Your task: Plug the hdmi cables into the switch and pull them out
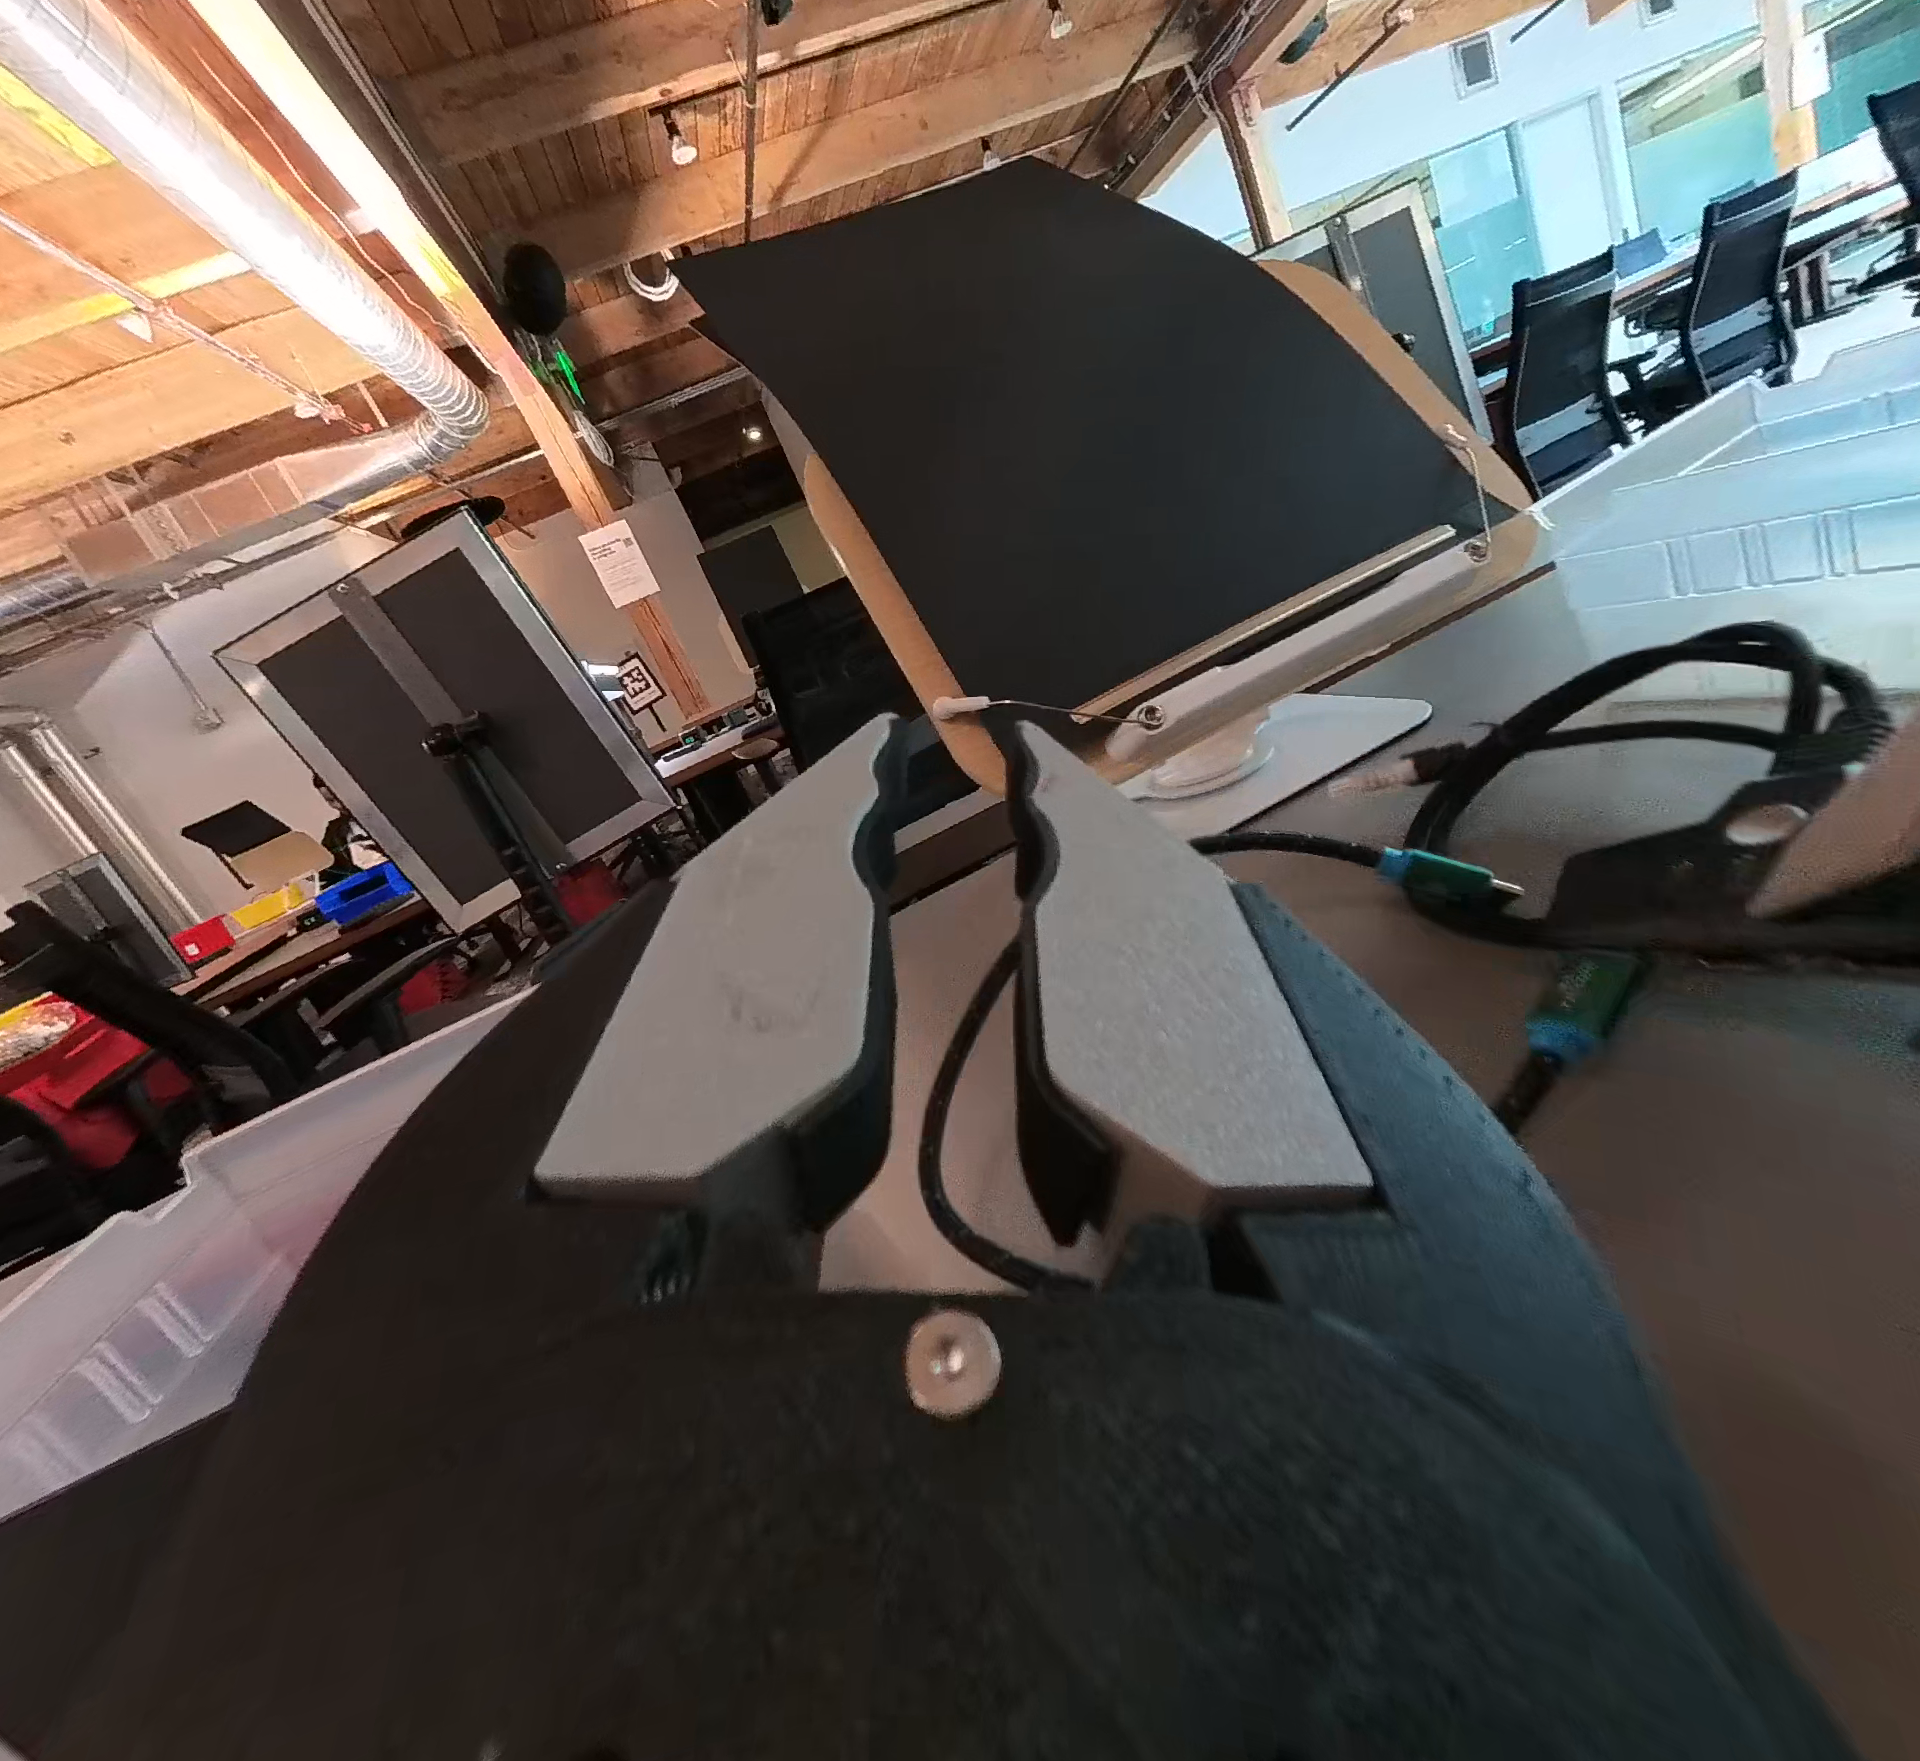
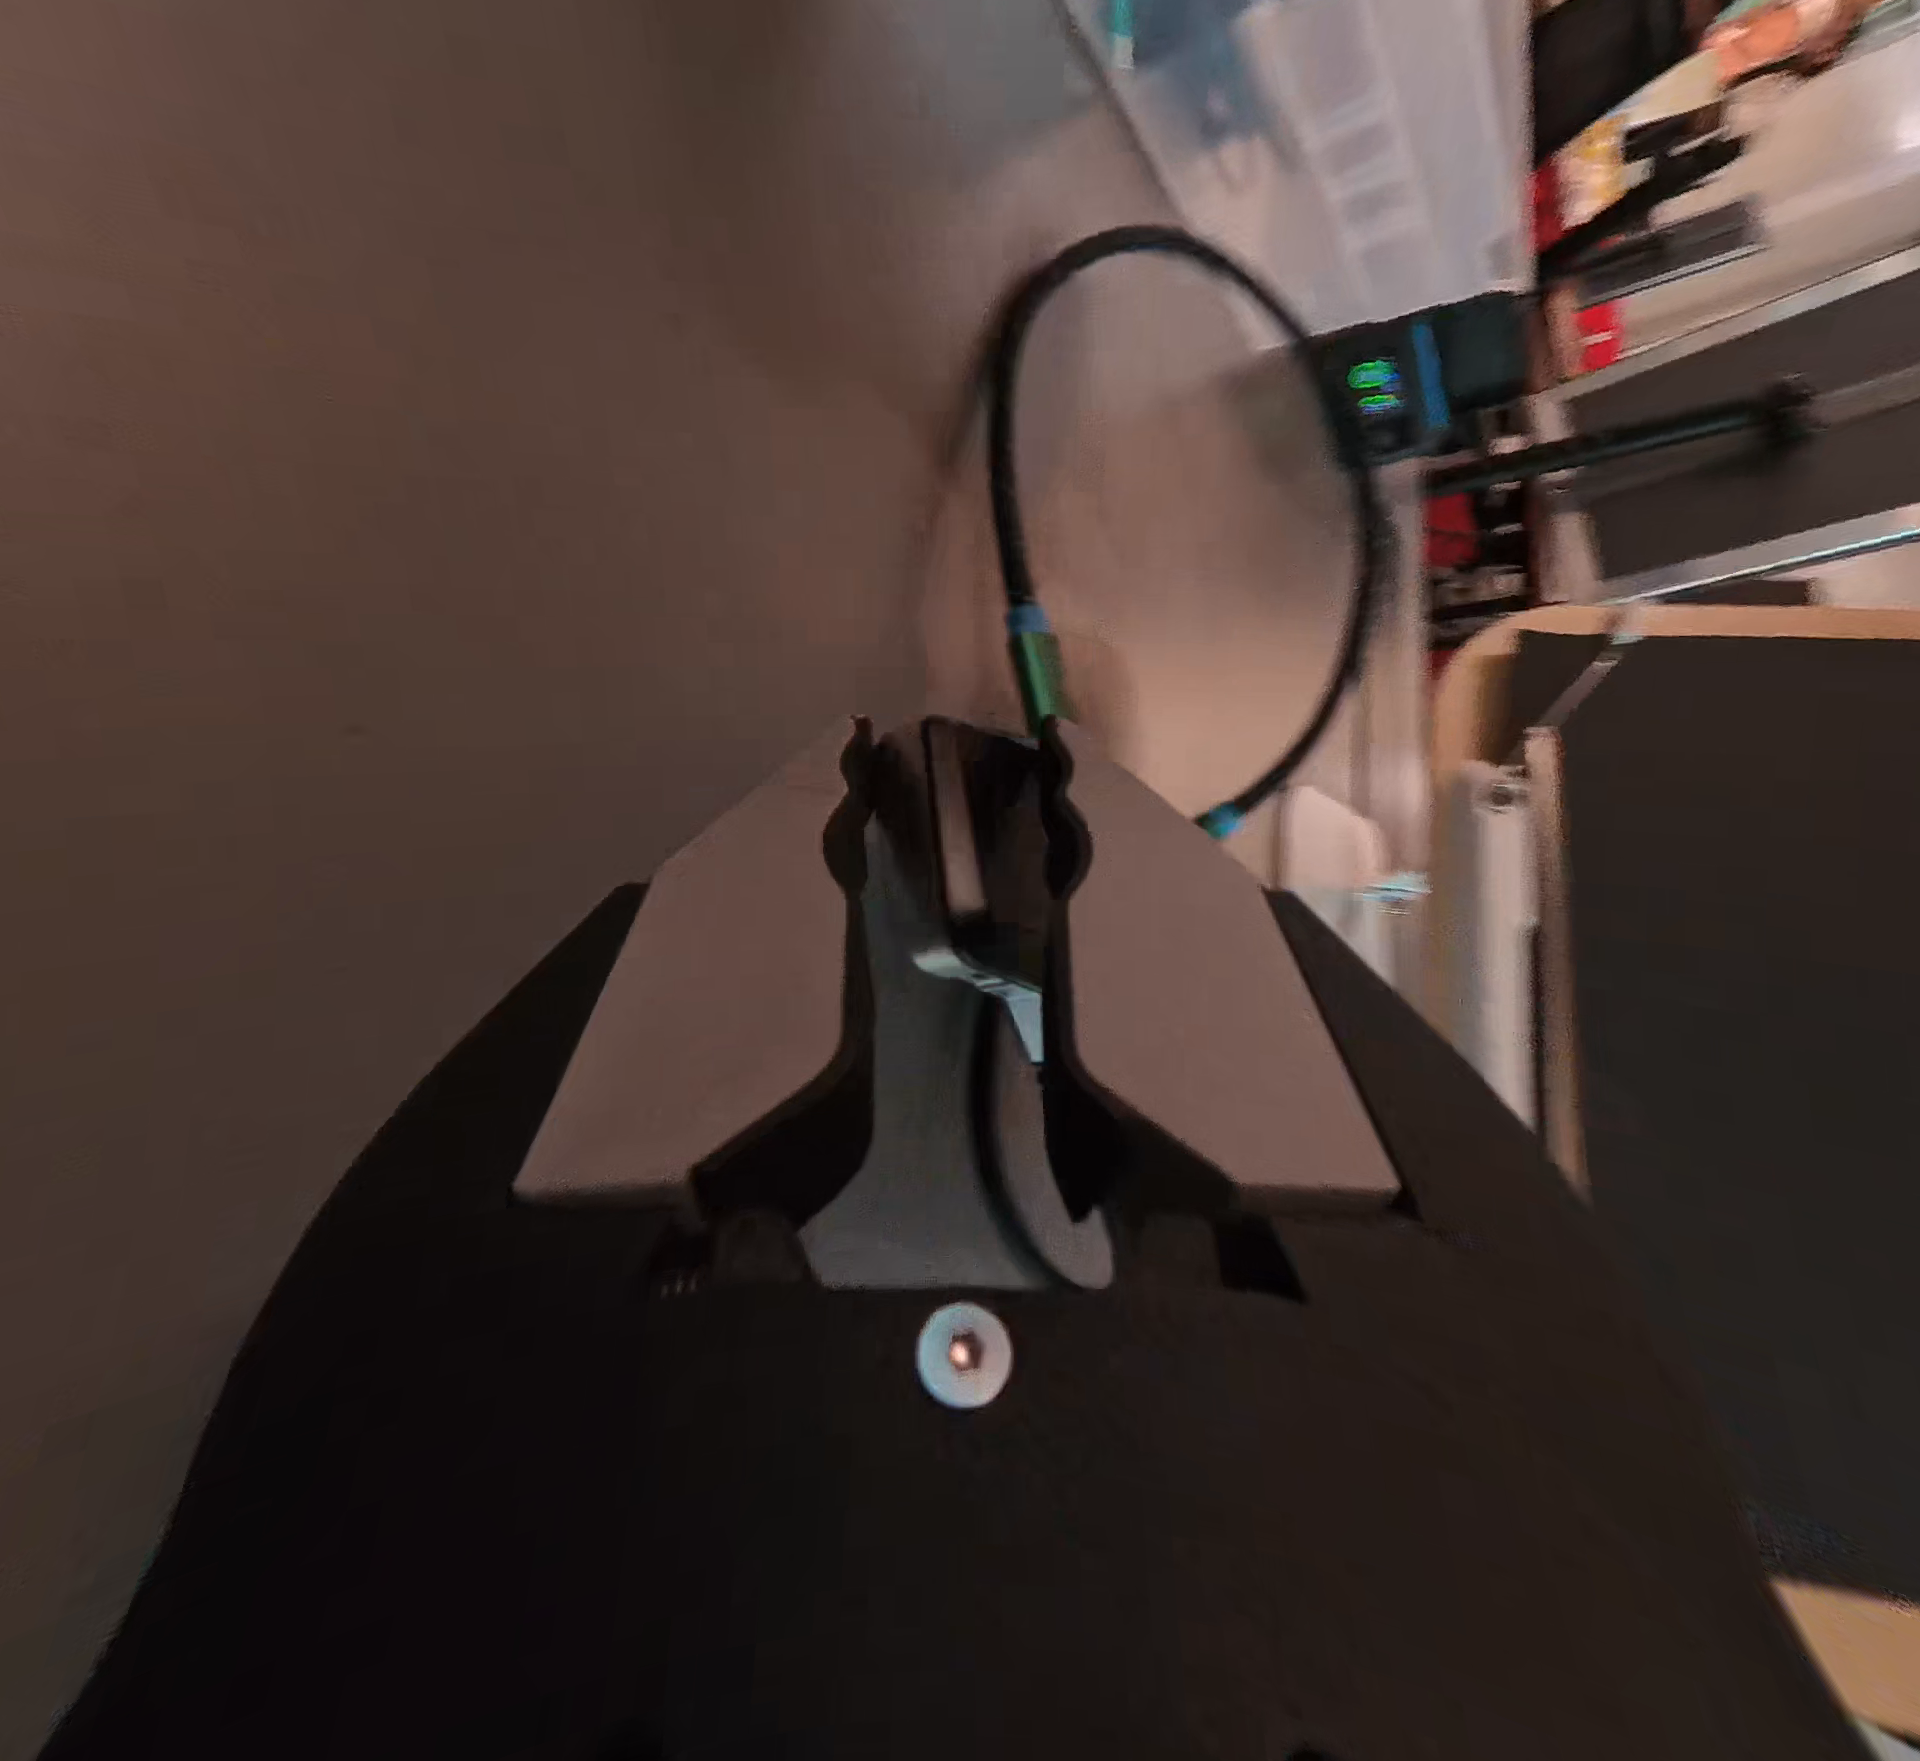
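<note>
Black glossy switch box [image 2: 982, 828] sits pinched in my right gripper [image 2: 956, 781], braced for pulling its green-collared cable plug [image 2: 1042, 672]; my left gripper [image 1: 951, 776] hangs spread, empty.

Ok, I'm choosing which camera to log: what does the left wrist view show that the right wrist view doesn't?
Left only: wooden-beam ceiling, black office chairs, the open left gripper.
Right only: glossy black switch box clamped in the right gripper.
Both: green HDMI plugs with blue collars, curved black board, brown tabletop.
</note>
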Available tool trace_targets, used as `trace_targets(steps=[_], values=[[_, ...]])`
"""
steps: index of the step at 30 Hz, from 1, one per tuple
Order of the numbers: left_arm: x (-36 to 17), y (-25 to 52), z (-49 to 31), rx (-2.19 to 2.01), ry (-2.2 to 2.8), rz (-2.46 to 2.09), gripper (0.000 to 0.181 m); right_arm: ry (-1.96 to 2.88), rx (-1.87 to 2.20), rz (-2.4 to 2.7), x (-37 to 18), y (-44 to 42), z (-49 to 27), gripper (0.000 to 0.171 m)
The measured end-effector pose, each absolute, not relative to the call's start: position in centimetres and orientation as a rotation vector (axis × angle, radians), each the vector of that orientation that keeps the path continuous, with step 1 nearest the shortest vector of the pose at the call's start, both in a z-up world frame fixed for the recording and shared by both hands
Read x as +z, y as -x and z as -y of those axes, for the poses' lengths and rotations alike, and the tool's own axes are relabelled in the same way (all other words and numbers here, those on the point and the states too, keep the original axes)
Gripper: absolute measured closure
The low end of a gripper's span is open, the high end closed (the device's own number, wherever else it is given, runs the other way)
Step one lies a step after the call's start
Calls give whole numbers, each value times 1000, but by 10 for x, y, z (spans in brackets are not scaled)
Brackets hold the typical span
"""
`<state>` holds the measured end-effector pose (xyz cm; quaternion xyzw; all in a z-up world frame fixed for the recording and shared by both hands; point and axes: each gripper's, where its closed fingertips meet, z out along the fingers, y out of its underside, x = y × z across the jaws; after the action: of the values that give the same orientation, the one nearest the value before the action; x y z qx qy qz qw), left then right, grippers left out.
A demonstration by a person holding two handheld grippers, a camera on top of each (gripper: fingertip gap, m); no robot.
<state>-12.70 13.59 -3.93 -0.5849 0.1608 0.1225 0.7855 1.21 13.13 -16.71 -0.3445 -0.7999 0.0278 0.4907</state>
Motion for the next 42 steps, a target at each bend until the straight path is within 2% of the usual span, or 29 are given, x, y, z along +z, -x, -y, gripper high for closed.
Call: trace_targets(steps=[1,5,9,11,13,24,30,34,38,42], values=[[-41,127,-136,270,1269,-350,165,886,136,1977,-173,-15,-126,141],[-47,127,-139,281,1295,-363,165,1080,447,2010,-178,-26,-112,138],[-51,126,-141,269,1315,-374,165,1126,718,1826,-142,-24,-110,128],[-51,122,-140,267,1308,-398,174,1135,764,1695,-123,-24,-120,136],[-53,117,-139,265,1312,-419,176,1166,768,1579,-111,-24,-133,144],[-80,78,-130,279,1360,-528,174,1516,483,1272,-138,-35,-209,140],[-86,66,-99,64,1498,-412,160,1536,499,1258,-142,-39,-206,139],[-68,78,-69,-56,1598,-383,147,1538,499,1287,-147,-38,-199,138],[-35,105,-42,-87,1707,-493,144,1540,498,1301,-148,-37,-196,139],[-25,176,-32,183,1810,-565,141,1555,483,1304,-151,-37,-197,139]])
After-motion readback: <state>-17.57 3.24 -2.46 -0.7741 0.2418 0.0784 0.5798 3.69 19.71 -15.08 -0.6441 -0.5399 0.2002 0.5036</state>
